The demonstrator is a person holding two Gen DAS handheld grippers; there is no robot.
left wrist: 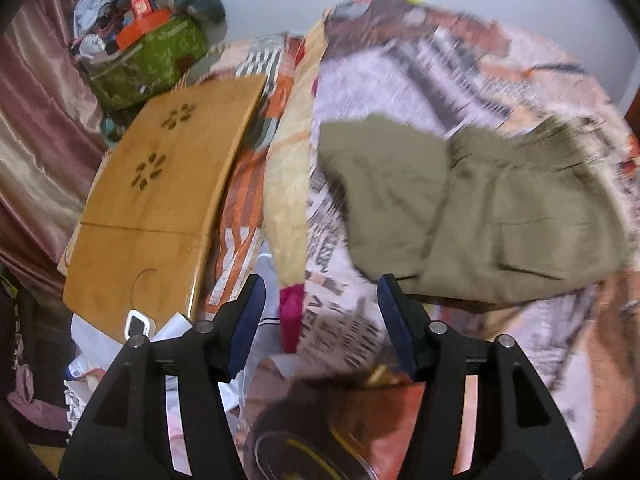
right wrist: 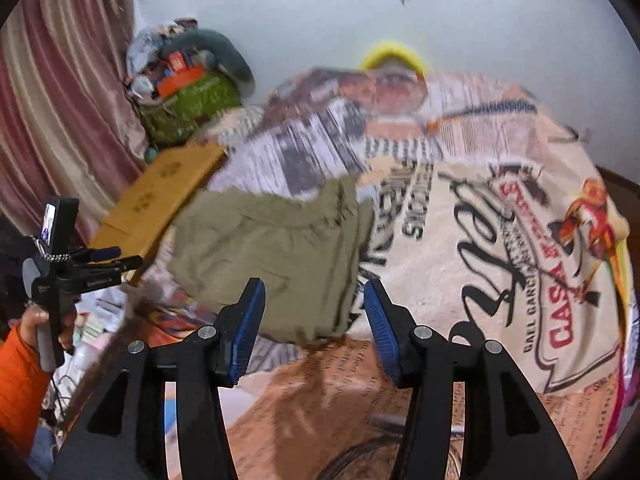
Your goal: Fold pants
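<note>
The olive pants (left wrist: 472,208) lie folded in a thick bundle on the printed blanket (left wrist: 392,80) covering the bed, ahead of both tongs. The left tongs (left wrist: 320,312) are spread wide and hold nothing, with the pants just past the right-hand finger. The right tongs (right wrist: 314,312) are also wide apart and empty, near the bundle's lower edge. A wooden tray (left wrist: 160,184) sits left of the pants.

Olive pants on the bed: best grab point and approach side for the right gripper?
Judging from the right wrist view, take the pants at their near lower corner, by the thick folded edge facing the right gripper. Come in low from the near side: that edge lifts slightly off the printed blanket, giving the open jaws a lip to pinch. The flat middle offers nothing.
</note>
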